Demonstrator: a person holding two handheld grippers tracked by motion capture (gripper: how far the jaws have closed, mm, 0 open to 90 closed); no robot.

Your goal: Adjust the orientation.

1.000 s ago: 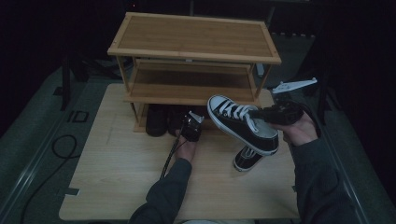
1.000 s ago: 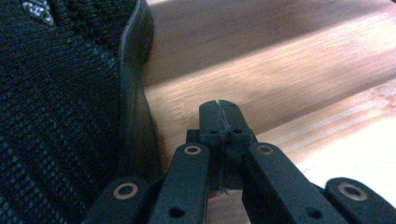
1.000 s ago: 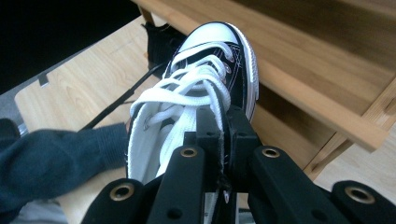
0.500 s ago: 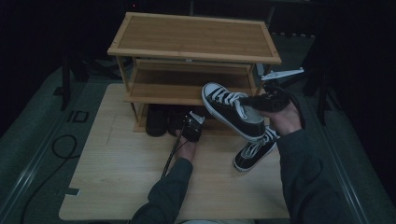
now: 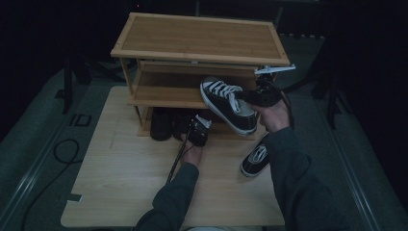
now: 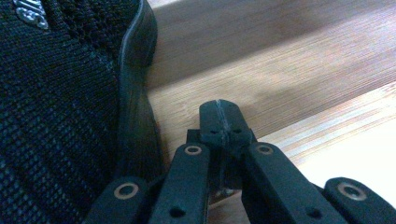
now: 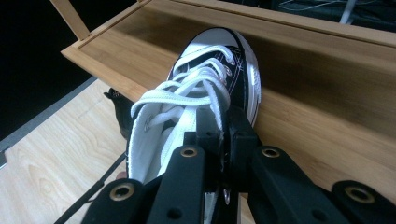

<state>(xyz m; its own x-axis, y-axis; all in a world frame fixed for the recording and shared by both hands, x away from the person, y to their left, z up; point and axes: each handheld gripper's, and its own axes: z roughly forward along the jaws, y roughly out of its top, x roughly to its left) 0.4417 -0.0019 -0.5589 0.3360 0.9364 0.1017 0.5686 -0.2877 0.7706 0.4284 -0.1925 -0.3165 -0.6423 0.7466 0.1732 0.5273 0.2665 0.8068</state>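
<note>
**Sneaker heads for the middle shelf**

A person's right gripper (image 5: 251,97), fingers closed tight on the rear collar of a black-and-white canvas sneaker (image 5: 227,103), holds the shoe in the air just in front of the shoe rack (image 5: 202,36), toe pointing toward the rack's middle shelf (image 5: 163,94). In the right gripper view the white toe cap (image 7: 219,39) sits over the shelf's front edge, w/ laces loose and looped. The matching sneaker (image 5: 255,159) lies on the wooden surface (image 5: 120,183) near the person's right sleeve, apart from the rack.

The left gripper (image 5: 198,132) rests low at the rack's foot, fingers shut and empty, tips pressed together beside a dark mesh shoe (image 6: 56,107) on the bottom level.

Handling, as a judgement: the sneaker looks light, w/ soft canvas uppers that fold under a pinch and a stiffer rubber sole. A grip at the heel collar lets the toe droop, so it may swing or tilt when set down; the sole edge or heel counter would give a firmer hold. Loose laces could snag on the shelf edge.

Hard to read: lighting is dim, the bottom level's dark shoes (image 5: 161,125) merge into shadow, and their number can't be told. The held sneaker's heel is hidden behind the fingers.
</note>
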